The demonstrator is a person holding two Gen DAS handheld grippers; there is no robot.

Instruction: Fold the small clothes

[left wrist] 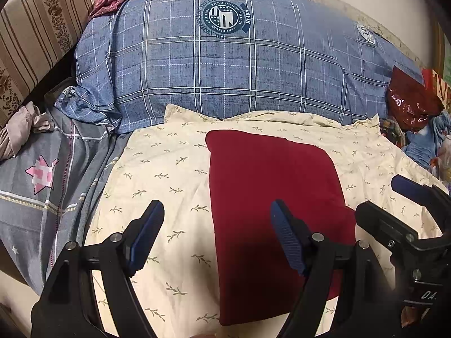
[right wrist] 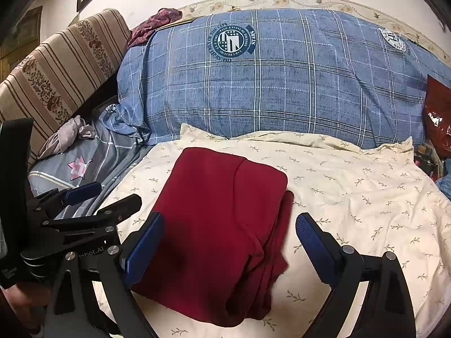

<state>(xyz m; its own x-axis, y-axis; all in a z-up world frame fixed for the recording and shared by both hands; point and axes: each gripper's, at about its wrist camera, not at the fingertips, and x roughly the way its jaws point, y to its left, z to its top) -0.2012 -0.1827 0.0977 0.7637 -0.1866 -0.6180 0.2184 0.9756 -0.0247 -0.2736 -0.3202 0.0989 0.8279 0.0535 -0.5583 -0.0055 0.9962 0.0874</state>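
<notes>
Cream leaf-print sheet (right wrist: pixel 352 197) on bed, blue plaid pillow (right wrist: pixel 282 84) behind. Folded dark red garment (right wrist: pixel 220 225) lies on it, long axis running toward the pillow; near edge hidden by fingers. Left gripper (left wrist: pixel 217 236) and right gripper (right wrist: pixel 229 250) spread wide, empty.

A folded red garment (right wrist: pixel 220 225) lies on the cream leaf-print sheet (right wrist: pixel 366 197).

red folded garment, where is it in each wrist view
Left wrist: the red folded garment lies right of centre on the cream sheet.
Right wrist: it lies at centre, slightly left.
Shared landmark: the round crest on the blue plaid bedding, behind the garment.
</notes>
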